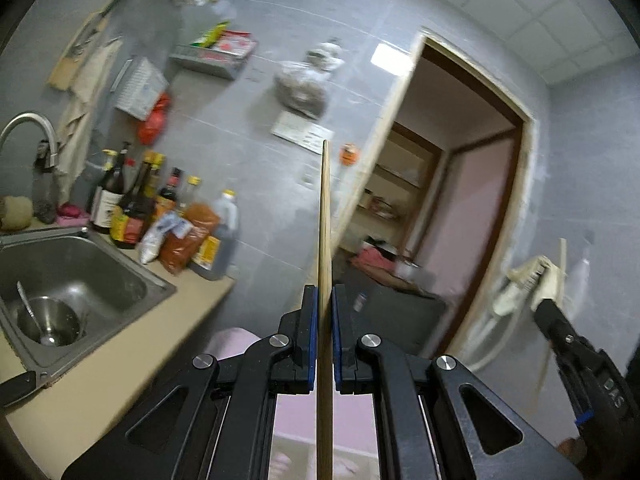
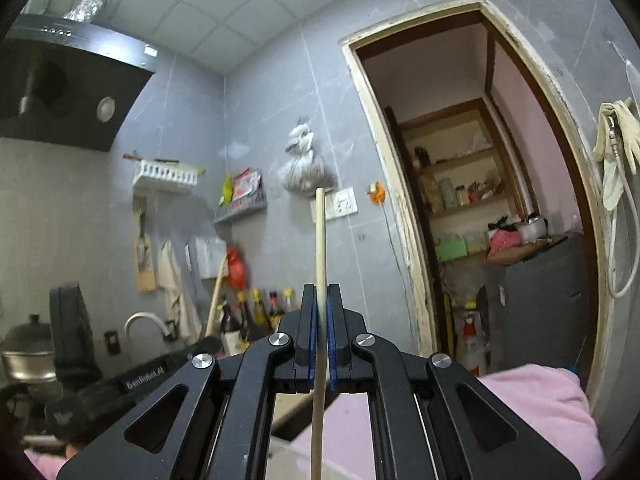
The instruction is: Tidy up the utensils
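Fingers (image 1: 304, 336) of my left gripper (image 1: 325, 300) are pinching 1 wooden chopstick (image 1: 325, 220), which runs straight out between the blue pads and points at the grey tiled wall. My right gripper (image 2: 320, 298) does the same: its fingers (image 2: 334, 332) are pressed onto a 2nd chopstick (image 2: 320, 240), paler in this light, its tip reaching up toward the wall switch (image 2: 343, 202). Both are lifted well clear of the tabletop (image 1: 120, 360), so I judge the pick-up half done for this pair and the put-away half untouched. I see no cutlery holder or drawer in either view, so where they belong I cannot tell; the white rack (image 2: 166, 174) on the wall might be the spot, but it is too blurred to say. Still left in the steel sink (image 1: 132, 300) is a small metal bowl (image 1: 48, 322) with a spoon (image 1: 30, 312) standing in it, which I would count as work remaining. Bottles (image 1: 128, 208) and packets crowd the tabletop behind the sink, not utensils. In the left view, the other gripper shows at the far right edge, well apart.
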Tool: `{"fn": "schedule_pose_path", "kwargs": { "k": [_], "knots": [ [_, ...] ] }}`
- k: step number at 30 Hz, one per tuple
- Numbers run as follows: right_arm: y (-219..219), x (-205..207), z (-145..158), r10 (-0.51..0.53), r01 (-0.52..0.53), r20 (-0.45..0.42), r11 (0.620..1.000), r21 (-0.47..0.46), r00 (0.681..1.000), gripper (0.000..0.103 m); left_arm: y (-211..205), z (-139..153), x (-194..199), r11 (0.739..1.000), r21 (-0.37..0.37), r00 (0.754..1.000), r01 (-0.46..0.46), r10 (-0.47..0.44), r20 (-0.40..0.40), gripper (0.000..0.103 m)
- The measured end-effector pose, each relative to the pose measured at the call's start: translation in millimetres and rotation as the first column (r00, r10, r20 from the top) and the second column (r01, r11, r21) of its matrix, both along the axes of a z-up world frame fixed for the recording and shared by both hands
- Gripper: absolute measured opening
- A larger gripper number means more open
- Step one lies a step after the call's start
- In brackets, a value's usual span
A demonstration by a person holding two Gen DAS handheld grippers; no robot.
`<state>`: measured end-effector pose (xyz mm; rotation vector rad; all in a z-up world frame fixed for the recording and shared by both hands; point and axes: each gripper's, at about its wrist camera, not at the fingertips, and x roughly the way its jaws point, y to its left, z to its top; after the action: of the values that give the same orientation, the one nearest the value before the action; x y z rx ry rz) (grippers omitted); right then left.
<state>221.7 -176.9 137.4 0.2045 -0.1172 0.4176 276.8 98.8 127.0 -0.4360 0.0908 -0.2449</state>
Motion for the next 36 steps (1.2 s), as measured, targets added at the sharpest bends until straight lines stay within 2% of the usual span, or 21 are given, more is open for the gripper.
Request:
{"fn": "schedule_pose_path", "kwargs": {
  "k": [3,7,12,17,25,27,28,29,32,34,35,36],
  "knots": [
    [11,15,-13,-0.03,0.03,0.004,1.0,-0.008,1.0,0.002,7,-13,16,0.999,-0.008,0.999,-0.053,0.053,-0.013,0.004],
    [18,25,-32,-0.056,0.056,-0.016,0.998,-0.031,0.998,0.003,9,-31,22,0.997,-0.034,0.997,-0.069,0.067,-0.047,0.004],
    [21,25,-54,-0.084,0.084,-0.007,0.994,-0.076,0.996,0.003,-7,-45,11,0.99,0.026,0.991,-0.136,0.137,-0.011,0.004],
    [25,26,-68,-0.112,0.107,-0.032,0.986,-0.126,0.993,0.003,-23,-59,2,0.981,0.102,0.987,-0.162,0.163,0.002,0.004],
    [20,19,-77,-0.089,0.073,-0.098,0.984,-0.163,0.991,0.006,-33,-69,-4,0.981,0.165,0.992,-0.103,0.114,-0.059,0.006],
    [17,17,-78,-0.078,0.058,-0.113,0.983,-0.172,0.99,0.012,-33,-71,-5,0.983,0.167,0.992,-0.075,0.091,-0.088,0.009],
    [15,15,-78,-0.072,0.051,-0.119,0.984,-0.17,0.99,0.016,-33,-71,-6,0.985,0.161,0.991,-0.061,0.079,-0.107,0.015],
    [12,14,-77,-0.066,0.044,-0.126,0.985,-0.165,0.99,0.023,-31,-71,-8,0.988,0.146,0.99,-0.047,0.065,-0.124,0.022],
    [4,9,-74,-0.057,0.035,-0.133,0.986,-0.16,0.989,0.024,-26,-68,-15,0.994,0.107,0.988,-0.029,0.045,-0.145,0.03],
    [-2,4,-71,-0.06,0.04,-0.124,0.987,-0.158,0.99,0.027,-27,-63,-21,0.994,0.11,0.987,-0.022,0.039,-0.153,0.035],
    [-6,1,-69,-0.063,0.044,-0.12,0.987,-0.154,0.991,0.032,-29,-60,-25,0.993,0.115,0.988,-0.016,0.034,-0.153,0.042],
    [-11,-2,-66,-0.067,0.05,-0.117,0.988,-0.149,0.991,0.045,-30,-57,-29,0.993,0.12,0.988,-0.013,0.031,-0.152,0.046]
  ]
}}
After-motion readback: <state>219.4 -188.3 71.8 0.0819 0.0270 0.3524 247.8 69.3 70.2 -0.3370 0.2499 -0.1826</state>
